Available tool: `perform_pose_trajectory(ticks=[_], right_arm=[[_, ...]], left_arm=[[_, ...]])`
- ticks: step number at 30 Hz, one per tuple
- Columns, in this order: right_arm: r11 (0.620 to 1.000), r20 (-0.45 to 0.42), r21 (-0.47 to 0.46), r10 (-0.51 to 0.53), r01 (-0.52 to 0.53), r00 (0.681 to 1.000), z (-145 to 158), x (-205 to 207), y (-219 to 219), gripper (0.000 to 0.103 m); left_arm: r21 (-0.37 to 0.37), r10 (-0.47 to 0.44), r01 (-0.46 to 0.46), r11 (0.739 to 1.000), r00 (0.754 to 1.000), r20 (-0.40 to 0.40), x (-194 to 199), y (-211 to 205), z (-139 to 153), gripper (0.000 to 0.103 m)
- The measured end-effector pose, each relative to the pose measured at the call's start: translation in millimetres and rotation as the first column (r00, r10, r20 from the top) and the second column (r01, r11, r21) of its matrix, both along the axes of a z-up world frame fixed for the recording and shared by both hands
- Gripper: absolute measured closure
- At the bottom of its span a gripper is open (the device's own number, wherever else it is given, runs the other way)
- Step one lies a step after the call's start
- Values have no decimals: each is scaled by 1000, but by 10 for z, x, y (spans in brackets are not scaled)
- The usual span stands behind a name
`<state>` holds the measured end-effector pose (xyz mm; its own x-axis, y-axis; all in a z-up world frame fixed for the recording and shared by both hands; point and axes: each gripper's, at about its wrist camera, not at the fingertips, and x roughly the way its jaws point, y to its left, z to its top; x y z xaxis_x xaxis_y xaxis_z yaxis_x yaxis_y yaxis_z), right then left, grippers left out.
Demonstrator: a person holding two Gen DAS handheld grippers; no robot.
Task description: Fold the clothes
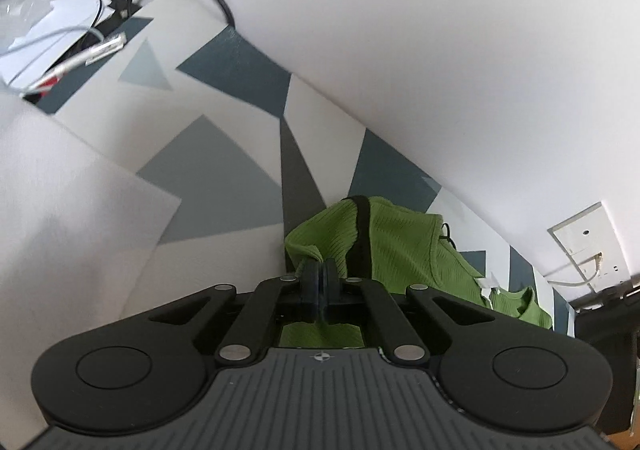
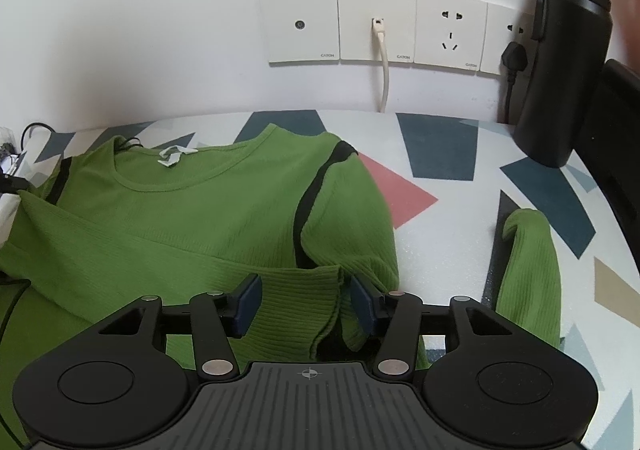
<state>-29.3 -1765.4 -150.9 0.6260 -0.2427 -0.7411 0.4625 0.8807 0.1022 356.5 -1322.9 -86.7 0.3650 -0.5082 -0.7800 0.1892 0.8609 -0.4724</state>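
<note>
A green ribbed long-sleeve top (image 2: 180,217) with black shoulder stripes lies on the patterned table, neck toward the wall. One sleeve is folded across the body, its cuff (image 2: 296,302) between the open pads of my right gripper (image 2: 306,304). The other sleeve (image 2: 528,270) lies apart at the right. In the left wrist view my left gripper (image 1: 320,286) is shut on a fold of the green top (image 1: 400,246) near a black stripe, lifting it slightly off the table.
A black bottle (image 2: 564,61) stands at the back right by wall sockets (image 2: 376,25) with a plugged cable. White foam sheets (image 1: 60,185) and a pile of cables and papers (image 1: 60,29) lie to the left. The patterned tablecloth (image 2: 440,145) ends near the wall.
</note>
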Motion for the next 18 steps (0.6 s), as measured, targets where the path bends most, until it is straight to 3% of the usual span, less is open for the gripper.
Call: perform_pose_trajectory(ticks=[9,12,14,18], right_arm=[[1000,8,-10,21,-21,1000,-32,100,-50,58],[1000,-31,9,20,-19,999,-109,157,-81,73],[1000,-38,1,19,-19,999,-114,166,-73,92],[1000,49,-8,25,-25,999,62,169,-85,96]], left_arm=[[-6,11,-11,1000,1000,-8,1,79,-58,101],[-12,17,-17,1000,1000,-6,-17,87,-73,101],[-22,25,-25,999,1000,-3,-28,105,-75,101],[-53,46,-44,998,998,33,-54,150,-8,101]])
